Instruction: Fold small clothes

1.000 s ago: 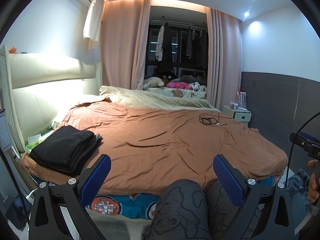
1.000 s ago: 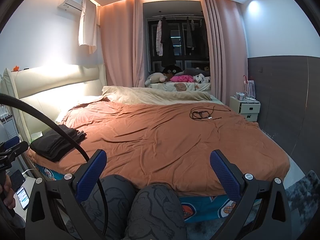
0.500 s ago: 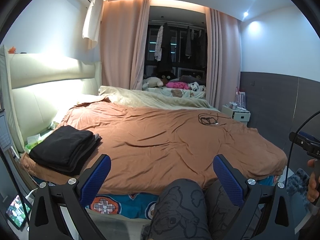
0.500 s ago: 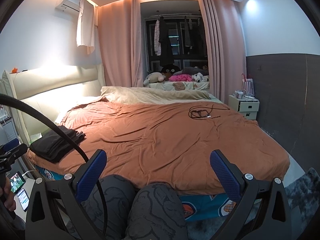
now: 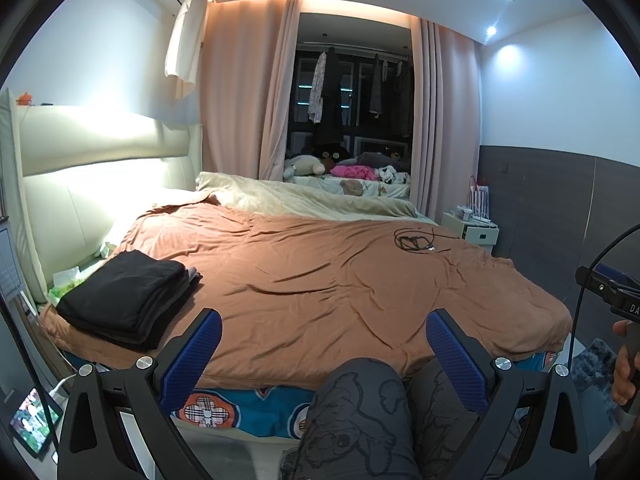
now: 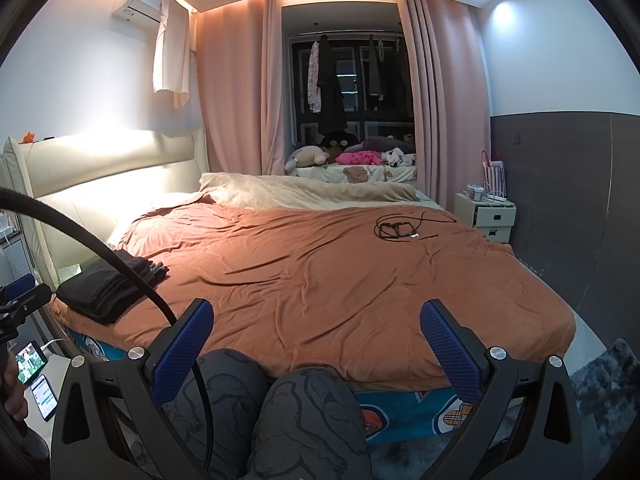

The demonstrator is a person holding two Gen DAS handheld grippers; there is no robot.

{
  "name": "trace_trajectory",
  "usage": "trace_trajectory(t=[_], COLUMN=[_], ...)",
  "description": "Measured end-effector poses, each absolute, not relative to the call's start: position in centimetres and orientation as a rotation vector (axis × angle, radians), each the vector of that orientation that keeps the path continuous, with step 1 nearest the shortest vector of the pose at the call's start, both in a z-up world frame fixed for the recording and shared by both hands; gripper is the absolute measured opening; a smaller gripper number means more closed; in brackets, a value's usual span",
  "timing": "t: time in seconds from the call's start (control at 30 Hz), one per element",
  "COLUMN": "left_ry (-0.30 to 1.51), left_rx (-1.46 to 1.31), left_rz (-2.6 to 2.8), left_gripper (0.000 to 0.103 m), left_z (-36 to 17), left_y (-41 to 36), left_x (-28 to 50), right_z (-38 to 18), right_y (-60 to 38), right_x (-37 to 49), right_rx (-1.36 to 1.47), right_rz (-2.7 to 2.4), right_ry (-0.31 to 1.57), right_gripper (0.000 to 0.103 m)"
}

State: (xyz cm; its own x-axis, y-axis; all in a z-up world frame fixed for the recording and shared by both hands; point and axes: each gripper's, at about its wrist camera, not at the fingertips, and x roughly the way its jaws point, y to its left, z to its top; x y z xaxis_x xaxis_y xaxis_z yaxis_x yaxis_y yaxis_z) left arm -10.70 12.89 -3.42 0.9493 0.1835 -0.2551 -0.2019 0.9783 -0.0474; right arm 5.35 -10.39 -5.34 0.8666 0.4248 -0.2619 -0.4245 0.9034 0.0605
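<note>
Both tools are just hanging over the person's knees at the bottom of each frame, left tool (image 5: 322, 344) and right tool (image 6: 316, 334), fingers spread wide apart with nothing between them. The stack of folded dark clothes (image 5: 124, 298) sits at the lower left, on the bed's (image 5: 340, 280) brown cover near the corner.

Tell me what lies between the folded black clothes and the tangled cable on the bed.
Only bare, wrinkled brown bedspread between the black clothes and cable; both views show it.
</note>
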Motion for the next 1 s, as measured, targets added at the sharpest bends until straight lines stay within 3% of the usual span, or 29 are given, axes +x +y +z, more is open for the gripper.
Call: trace_trajectory(t=[1.0], left_ry=[0.212], left_rx=[-0.061], left_rz=[0.211], left_gripper=[0.103], left_z=[-2.7], left_y=[11.9], left_x=[-12.7], right_z=[-5.4], right_y=[-11.0], right_x=[4.3], right_rx=[0.009], right_rz=[0.437], right_ry=[0.258], right_gripper=[0.103])
